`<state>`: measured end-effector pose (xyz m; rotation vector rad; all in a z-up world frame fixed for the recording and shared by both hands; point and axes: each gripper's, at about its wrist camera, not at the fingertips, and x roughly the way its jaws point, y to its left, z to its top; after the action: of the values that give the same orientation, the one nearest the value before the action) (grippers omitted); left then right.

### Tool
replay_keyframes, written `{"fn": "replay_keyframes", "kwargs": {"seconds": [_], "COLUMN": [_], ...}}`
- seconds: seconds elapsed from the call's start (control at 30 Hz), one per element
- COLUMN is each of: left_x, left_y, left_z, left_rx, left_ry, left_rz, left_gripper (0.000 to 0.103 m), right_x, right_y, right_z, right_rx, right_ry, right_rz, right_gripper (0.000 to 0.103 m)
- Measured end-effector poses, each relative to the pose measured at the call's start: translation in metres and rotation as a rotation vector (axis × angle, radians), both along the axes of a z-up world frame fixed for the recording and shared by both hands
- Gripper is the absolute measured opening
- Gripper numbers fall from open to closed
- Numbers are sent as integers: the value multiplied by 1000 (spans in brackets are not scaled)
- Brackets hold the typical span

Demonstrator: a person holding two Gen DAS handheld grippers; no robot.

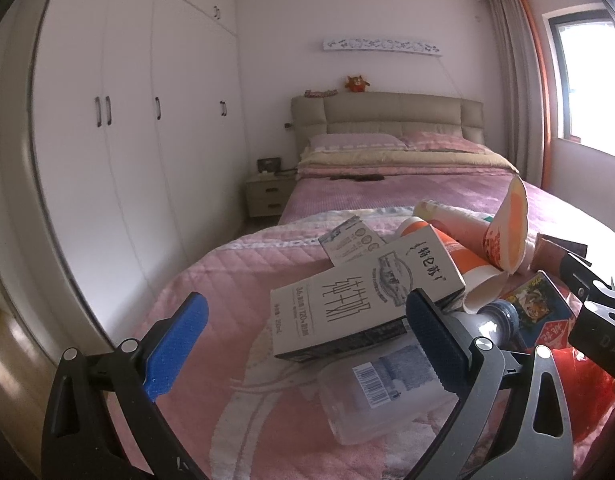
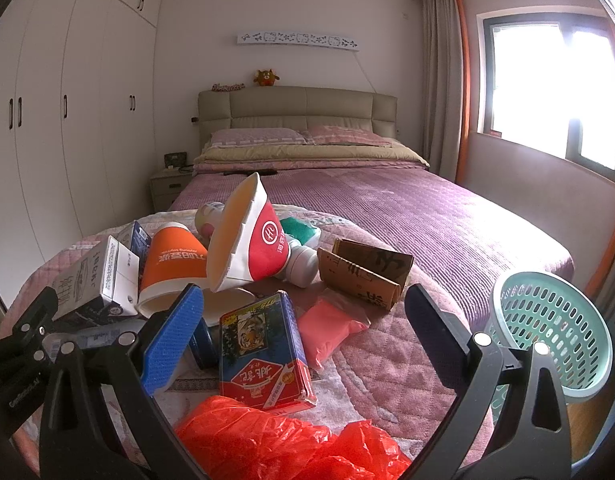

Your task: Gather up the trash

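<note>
I'm at the foot of a pink quilted bed [image 2: 407, 352], white wardrobes [image 1: 127, 120] off to my left. My left tongs [image 1: 307, 344] gape wide and hold nothing, a grey milk carton [image 1: 347, 304] and clear plastic bottle [image 1: 387, 392] lying between the fingers. My right tongs [image 2: 303, 336] are equally wide and empty over the tiger box [image 2: 263, 356], red plastic bag [image 2: 291, 444] just below, orange cup [image 2: 171, 268] and red-and-white paper bowl [image 2: 247, 240] ahead-left, green basket [image 2: 555, 332] off to the right.

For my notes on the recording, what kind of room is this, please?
Most likely a home bedroom: a made bed with a padded headboard, tall white wardrobes along the wall, and a small nightstand beside the bed.
</note>
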<state>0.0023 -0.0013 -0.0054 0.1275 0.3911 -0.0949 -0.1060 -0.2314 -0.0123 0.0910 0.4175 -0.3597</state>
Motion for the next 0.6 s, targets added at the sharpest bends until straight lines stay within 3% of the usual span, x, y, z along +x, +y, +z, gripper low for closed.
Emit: {"fn": "replay_keyframes", "kwargs": {"seconds": [0.6], "left_x": [0], "left_y": [0], "left_z": [2], "left_rx": [-8], "left_ry": [2], "left_rz": [-13], "left_gripper": [96], "right_x": [1], "right_y": [-4], "right_z": [2], "right_rx": [-6], "right_ry": [1], "right_rz": [0], "right_gripper": [96]}}
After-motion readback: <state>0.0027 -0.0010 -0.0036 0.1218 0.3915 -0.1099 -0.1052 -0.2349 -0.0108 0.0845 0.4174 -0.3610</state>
